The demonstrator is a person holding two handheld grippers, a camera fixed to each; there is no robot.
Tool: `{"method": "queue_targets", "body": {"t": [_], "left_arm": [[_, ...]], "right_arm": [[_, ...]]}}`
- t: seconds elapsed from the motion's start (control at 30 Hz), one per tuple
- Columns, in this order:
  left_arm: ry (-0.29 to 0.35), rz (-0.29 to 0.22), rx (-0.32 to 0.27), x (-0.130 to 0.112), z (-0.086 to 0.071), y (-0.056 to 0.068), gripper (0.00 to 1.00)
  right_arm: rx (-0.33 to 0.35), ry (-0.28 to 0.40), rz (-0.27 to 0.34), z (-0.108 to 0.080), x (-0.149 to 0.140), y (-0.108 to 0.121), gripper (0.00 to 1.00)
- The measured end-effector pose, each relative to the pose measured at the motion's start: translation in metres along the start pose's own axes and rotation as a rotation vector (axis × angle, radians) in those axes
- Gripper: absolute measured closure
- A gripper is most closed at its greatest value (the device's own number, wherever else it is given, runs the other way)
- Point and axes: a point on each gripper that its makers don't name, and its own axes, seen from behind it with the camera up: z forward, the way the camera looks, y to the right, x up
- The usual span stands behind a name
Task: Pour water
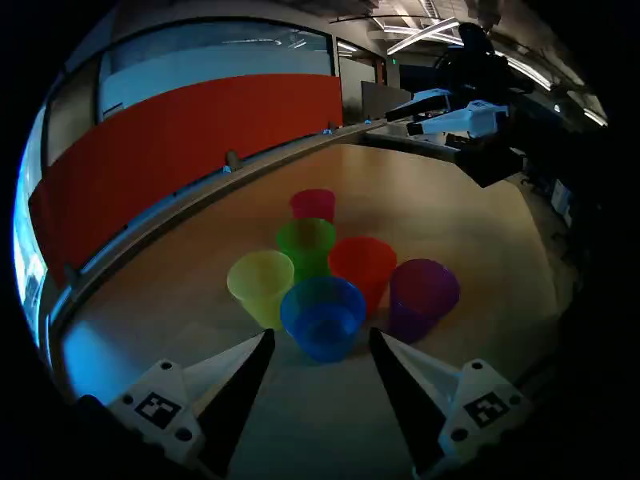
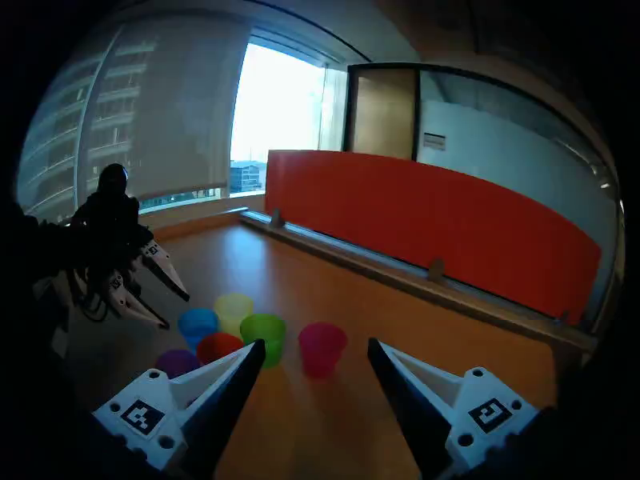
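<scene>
Several plastic cups stand bunched on the wooden table (image 1: 448,200). In the left gripper view the blue cup (image 1: 322,317) is nearest, just ahead of my open left gripper (image 1: 320,338), with yellow (image 1: 261,284), green (image 1: 306,244), orange (image 1: 362,267), purple (image 1: 422,296) and pink (image 1: 313,205) cups around it. My right gripper (image 1: 456,122) hangs far off above the table. In the right gripper view my open right gripper (image 2: 314,346) points at the pink cup (image 2: 322,347); the green cup (image 2: 263,334), yellow cup (image 2: 233,309), blue cup (image 2: 198,325), orange cup (image 2: 217,347) and purple cup (image 2: 177,362) sit left. My left gripper (image 2: 172,308) is held at the left.
A red partition (image 1: 184,144) with a rail runs along the table's far edge and appears again as the red partition (image 2: 448,216). A bright window (image 2: 276,120) lies behind. Office desks (image 1: 552,120) stand beyond the table end. A dark hand (image 2: 104,220) holds the left gripper.
</scene>
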Motion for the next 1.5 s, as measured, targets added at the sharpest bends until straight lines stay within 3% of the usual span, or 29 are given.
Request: {"method": "queue_targets", "body": {"t": [0.77, 1.5], "left_arm": [[-0.018, 0.007, -0.03, -0.002, 0.034, 0.0, 0.13], [-0.02, 0.007, -0.043, -0.004, 0.057, -0.003, 0.13]], "right_arm": [[0.002, -0.025, 0.0, 0.008, -0.014, 0.007, 0.01], [0.002, -0.04, 0.002, 0.013, -0.019, 0.009, 0.01]]}}
